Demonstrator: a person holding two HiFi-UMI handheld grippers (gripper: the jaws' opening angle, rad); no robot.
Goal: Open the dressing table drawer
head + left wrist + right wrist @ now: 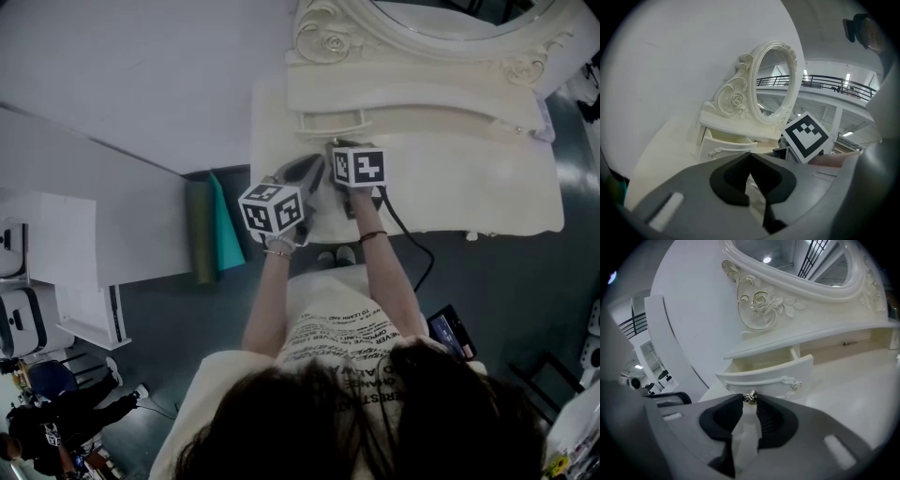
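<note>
The cream dressing table has a small left drawer pulled partly out, its inside showing. A small metal knob sits on the drawer front. My right gripper is shut on that knob, one dark fingertip on each side of it. In the head view the right gripper reaches to the drawer under the mirror shelf. My left gripper hovers to the left over the tabletop, its tips together with nothing between them. The open drawer shows ahead of it.
An oval carved mirror stands at the table's back. A green and teal folder leans by the table's left side. A black cable hangs over the front edge. A phone lies by the person's right arm.
</note>
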